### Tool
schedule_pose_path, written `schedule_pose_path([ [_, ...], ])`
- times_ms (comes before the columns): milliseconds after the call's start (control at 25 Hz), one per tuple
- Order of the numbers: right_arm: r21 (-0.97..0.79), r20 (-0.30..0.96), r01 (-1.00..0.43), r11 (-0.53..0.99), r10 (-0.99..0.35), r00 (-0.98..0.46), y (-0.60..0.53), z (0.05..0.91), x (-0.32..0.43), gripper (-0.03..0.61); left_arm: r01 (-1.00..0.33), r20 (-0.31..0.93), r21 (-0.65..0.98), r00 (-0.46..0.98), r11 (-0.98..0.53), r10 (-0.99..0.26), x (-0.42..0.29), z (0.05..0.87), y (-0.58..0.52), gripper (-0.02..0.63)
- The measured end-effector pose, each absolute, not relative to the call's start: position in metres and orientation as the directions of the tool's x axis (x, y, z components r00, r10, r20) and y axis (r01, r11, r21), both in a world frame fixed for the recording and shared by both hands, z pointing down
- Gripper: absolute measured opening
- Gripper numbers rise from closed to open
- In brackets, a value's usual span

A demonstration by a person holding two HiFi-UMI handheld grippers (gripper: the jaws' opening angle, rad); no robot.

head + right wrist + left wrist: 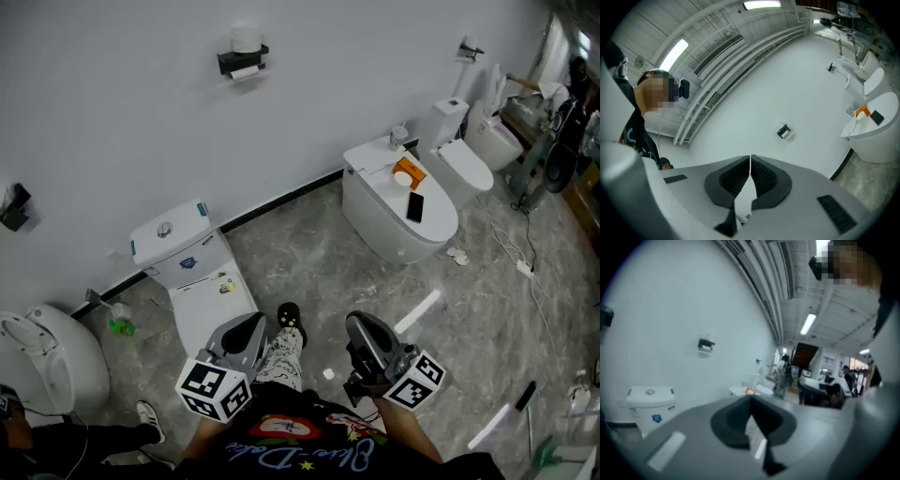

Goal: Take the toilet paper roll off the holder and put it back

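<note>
A black holder (242, 62) hangs high on the white wall, with a white toilet paper roll (247, 38) standing on its top and a sheet hanging below. The same holder (706, 345) shows small in the left gripper view and again as the holder (783, 131) in the right gripper view. My left gripper (253, 328) and right gripper (358, 325) are held low, close to my body, far from the wall. Both have their jaws pressed together with nothing between them. The left gripper (751, 399) and right gripper (750, 158) point up at the wall.
A white toilet (192, 267) stands just ahead of my left gripper. A larger toilet (398, 202) with an orange object and a dark phone on its lid stands to the right, with others beyond. A second wall fixture (13, 206) is at the left. Cables lie on the marble floor (506, 244).
</note>
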State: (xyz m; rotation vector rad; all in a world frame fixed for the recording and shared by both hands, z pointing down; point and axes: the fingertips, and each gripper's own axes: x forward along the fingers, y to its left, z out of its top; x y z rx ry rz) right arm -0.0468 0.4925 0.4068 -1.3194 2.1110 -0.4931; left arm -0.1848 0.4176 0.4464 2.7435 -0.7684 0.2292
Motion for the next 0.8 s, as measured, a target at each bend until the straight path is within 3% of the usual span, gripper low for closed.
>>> schedule_pose_path([
  [440, -0.552, -0.293, -0.69, 0.469, -0.883, -0.366, 0.268, 0.399, 0.038, 0.017, -0.483, 0.172, 0.173, 0.873, -0.859, -0.456, -0.086, 0.441, 0.198, -0.002],
  [640, -0.475, -0.363, -0.664, 0.577, -0.816, -0.449, 0.151, 0.368, 0.054, 0.018, -0.524, 0.114, 0.148, 0.851, -0.839, -0.512, -0.06, 0.413, 0.074, -0.002],
  [800, -0.396, -0.31, -0.722, 0.567, -0.823, -0.476, 0.082, 0.354, 0.071, 0.018, -0.549, 0.092, 0.144, 0.836, -0.823, -0.541, -0.04, 0.396, 0.013, -0.002],
])
